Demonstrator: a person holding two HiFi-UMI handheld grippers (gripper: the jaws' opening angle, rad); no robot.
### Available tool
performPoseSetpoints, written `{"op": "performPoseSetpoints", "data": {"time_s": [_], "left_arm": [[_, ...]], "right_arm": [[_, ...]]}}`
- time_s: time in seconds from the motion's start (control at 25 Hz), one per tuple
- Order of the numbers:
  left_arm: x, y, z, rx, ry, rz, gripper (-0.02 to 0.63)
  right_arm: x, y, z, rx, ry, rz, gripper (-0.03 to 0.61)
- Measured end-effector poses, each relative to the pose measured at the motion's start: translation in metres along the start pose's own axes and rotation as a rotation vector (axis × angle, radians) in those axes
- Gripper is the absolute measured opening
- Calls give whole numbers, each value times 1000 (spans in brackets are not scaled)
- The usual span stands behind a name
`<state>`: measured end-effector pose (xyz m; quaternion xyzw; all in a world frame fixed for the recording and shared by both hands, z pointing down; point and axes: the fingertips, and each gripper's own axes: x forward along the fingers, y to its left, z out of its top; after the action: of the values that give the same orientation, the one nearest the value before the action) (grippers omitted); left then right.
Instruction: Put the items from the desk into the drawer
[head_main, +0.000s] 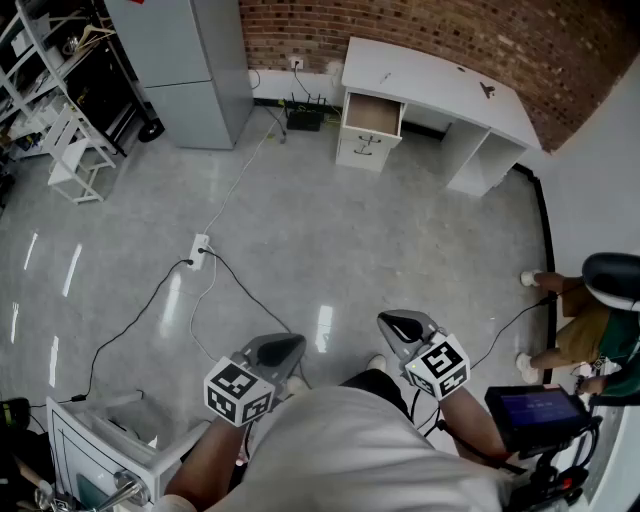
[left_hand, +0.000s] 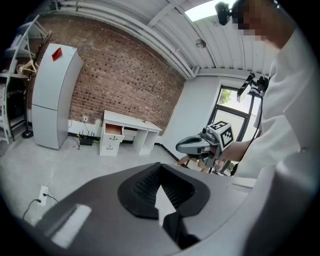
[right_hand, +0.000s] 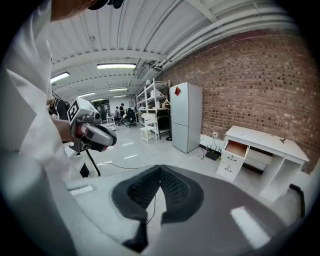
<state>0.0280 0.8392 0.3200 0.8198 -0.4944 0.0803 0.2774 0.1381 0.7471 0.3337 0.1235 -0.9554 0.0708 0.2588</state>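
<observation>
A white desk (head_main: 440, 85) stands far off against the brick wall, its top drawer (head_main: 372, 113) pulled open and showing an orange-brown inside. A small dark item (head_main: 487, 90) lies on the desk top. Both grippers are held low near the person's body, far from the desk. My left gripper (head_main: 290, 346) is shut with nothing in it, and so is my right gripper (head_main: 392, 322). In the left gripper view the jaws (left_hand: 160, 167) meet, with the desk (left_hand: 132, 125) small in the distance. The right gripper view shows closed jaws (right_hand: 160, 169) and the open drawer (right_hand: 236, 148).
A grey cabinet (head_main: 190, 60) stands left of the desk. A power strip (head_main: 199, 247) with trailing cables lies on the floor between me and the desk. White shelving (head_main: 75, 150) is at the left, a seated person (head_main: 590, 320) and a screen (head_main: 535, 410) at the right.
</observation>
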Motion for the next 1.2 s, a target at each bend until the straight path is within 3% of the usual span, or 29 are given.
{"op": "performPoseSetpoints", "data": {"time_s": [0.24,0.4,0.56,0.72,0.96,1.08,1.2], "left_arm": [[4,34,-9,-13,41,-36,8],[40,60,1,20,52,-59,8],[79,80,43,37,46,-76,8],[142,115,102,44,49,-24,8],[238,154,169,119,70,-5,14],[255,181,198,142,82,-23,36],[272,208,203,134,101,-44,54]], "right_arm": [[28,-2,12,40,0,-17,3],[43,-34,6,56,22,-36,3],[65,-89,21,74,14,-60,3],[92,-177,54,80,-56,-38,15],[102,-287,74,58,-94,-58,37],[115,-314,88,95,-90,-109,41],[127,-329,87,116,-78,-152,41]]}}
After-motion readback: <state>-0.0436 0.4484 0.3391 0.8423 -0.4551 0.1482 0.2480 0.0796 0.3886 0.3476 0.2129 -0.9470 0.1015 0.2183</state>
